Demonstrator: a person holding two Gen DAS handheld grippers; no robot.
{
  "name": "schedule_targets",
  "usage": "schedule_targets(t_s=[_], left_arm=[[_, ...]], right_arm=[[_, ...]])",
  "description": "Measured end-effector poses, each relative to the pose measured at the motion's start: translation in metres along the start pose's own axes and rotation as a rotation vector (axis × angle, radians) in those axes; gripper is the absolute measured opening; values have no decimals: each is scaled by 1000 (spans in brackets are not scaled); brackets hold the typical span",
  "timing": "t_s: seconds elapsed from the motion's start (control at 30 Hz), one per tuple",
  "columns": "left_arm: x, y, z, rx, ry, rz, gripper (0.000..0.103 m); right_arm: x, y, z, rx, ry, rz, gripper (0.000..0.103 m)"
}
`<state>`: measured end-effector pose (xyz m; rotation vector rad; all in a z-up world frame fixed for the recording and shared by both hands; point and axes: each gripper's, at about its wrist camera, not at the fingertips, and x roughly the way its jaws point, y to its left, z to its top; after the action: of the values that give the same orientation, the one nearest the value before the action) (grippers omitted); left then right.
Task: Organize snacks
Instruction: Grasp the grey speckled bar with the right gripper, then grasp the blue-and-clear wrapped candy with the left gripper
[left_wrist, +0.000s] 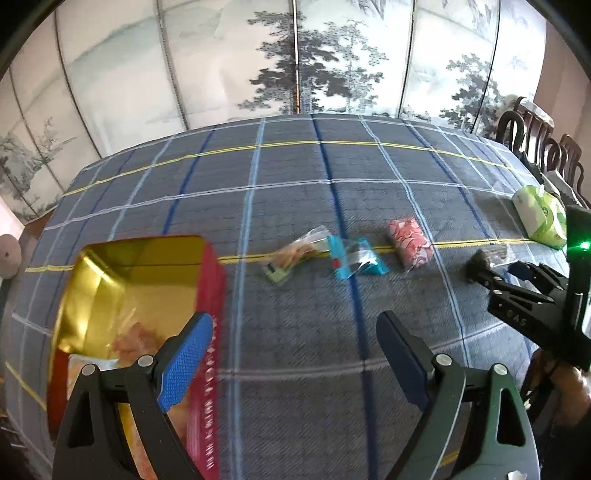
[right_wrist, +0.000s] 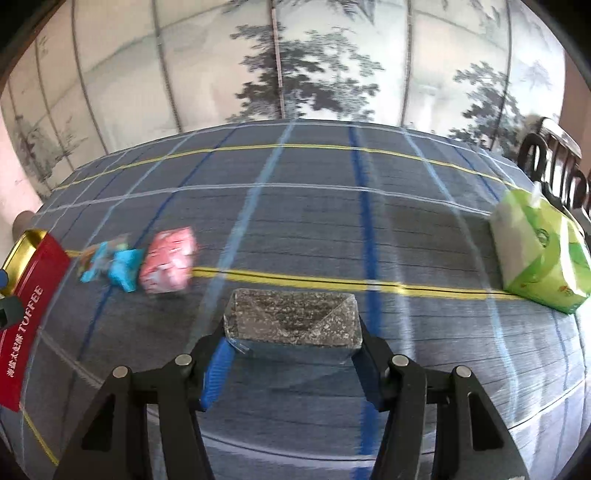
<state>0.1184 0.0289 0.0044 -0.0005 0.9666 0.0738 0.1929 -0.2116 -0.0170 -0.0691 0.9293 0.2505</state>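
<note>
Grey and speckled, a wrapped snack block (right_wrist: 293, 320) sits between the two fingers of the right claw (right_wrist: 291, 354), which press on its two ends just above the plaid-covered surface (right_wrist: 295, 206). Pink snack packet (left_wrist: 409, 243), a blue-edged clear wrapper (left_wrist: 354, 260) and a clear packet with brownish pieces (left_wrist: 291, 254) lie in a row on the cloth, near the red tin (left_wrist: 207, 332) with the gold inside. Left claw (left_wrist: 291, 354) hangs wide and empty beside this tin, and a green tissue pack (right_wrist: 539, 258) lies well apart at the right.

Bare cloth (left_wrist: 295, 177) behind snack row (left_wrist: 343, 251), tin (left_wrist: 207, 288) left, tissue pack (right_wrist: 539, 258) right
</note>
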Motion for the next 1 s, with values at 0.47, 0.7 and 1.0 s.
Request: schedule_targets(t_s=[0.47,0.7,1.0], left_arm=[[28,-25,14,16,7,-47,88],[44,-29,23,-5,26,-71,76],[71,-34,35,-13,61,-71,67]], right_arm=[[1,-36,2,42,3,-35,60],[2,-37,2,43,3,-33,60],[2,-34,0,31,7,-40,61]])
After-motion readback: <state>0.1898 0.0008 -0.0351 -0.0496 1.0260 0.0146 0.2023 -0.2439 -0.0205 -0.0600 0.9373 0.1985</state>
